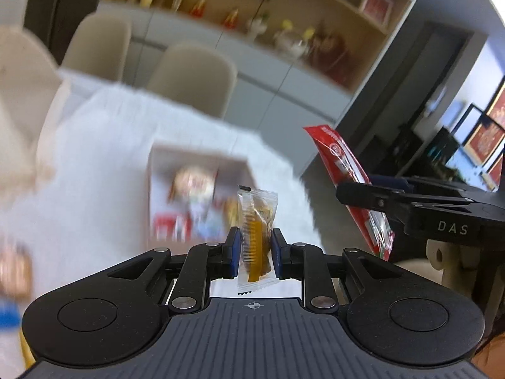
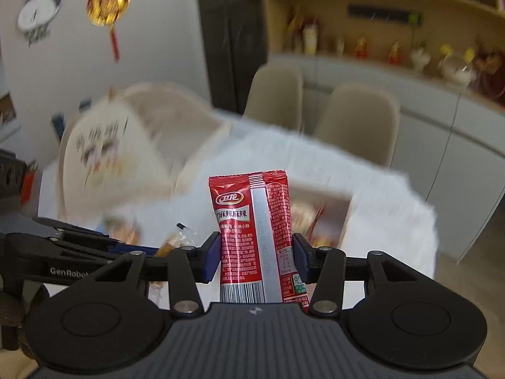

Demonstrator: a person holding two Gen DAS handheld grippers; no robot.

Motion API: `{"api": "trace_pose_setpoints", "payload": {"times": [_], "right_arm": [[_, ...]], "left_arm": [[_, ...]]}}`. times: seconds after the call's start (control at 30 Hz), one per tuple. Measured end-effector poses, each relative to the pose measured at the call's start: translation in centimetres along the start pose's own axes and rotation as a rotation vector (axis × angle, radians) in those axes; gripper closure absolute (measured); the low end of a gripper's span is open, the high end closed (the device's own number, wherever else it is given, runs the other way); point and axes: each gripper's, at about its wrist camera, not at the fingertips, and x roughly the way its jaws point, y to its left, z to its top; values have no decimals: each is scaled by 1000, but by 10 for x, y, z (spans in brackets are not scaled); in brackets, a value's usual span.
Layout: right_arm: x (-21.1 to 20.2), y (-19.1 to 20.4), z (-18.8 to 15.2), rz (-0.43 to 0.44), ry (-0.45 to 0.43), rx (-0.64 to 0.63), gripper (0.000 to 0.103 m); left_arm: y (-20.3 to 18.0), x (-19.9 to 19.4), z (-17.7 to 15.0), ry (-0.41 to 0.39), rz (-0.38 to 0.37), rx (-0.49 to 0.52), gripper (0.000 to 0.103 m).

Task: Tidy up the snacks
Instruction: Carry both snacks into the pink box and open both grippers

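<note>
Left wrist view: left gripper clamped on a clear snack packet at lower centre, above the white table, blurred snack box just beyond, chairs past the far edge. Right wrist view: right gripper clamped on an upright red packet at centre, tilted bag at left, box behind at right, table edge near.

Each black tool has blue pads, silver rivets, ribbed grey base.
</note>
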Motion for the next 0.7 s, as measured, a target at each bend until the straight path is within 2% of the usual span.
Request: {"api": "trace_pose_setpoints", "payload": {"times": [0.07,0.13,0.17,0.2,0.27,0.33,0.4,0.5,0.7], "right_arm": [[13,-14,25,-17,-13,35,56],[43,-27,48,-41,5,89,54],[63,-34,57,-37,42,123,48],[87,-42,63,-16,98,155,44],[123,-57,65,-31,174,209,43],[134,-68,57,-57,185,239,43],[138,-75,46,-28,200,259,43],[139,-76,28,-36,232,241,43],[136,-45,-26,-39,286,165,43]], "left_arm": [[0,21,29,-15,-21,6,78],[19,52,55,-11,-56,-78,78],[31,78,64,25,-58,-136,77],[44,106,70,95,-56,-181,77],[57,138,68,150,18,-199,77],[60,138,59,143,86,-188,76],[61,131,52,146,121,-208,76],[49,119,47,181,204,-164,76],[16,51,36,280,361,-83,76]]}}
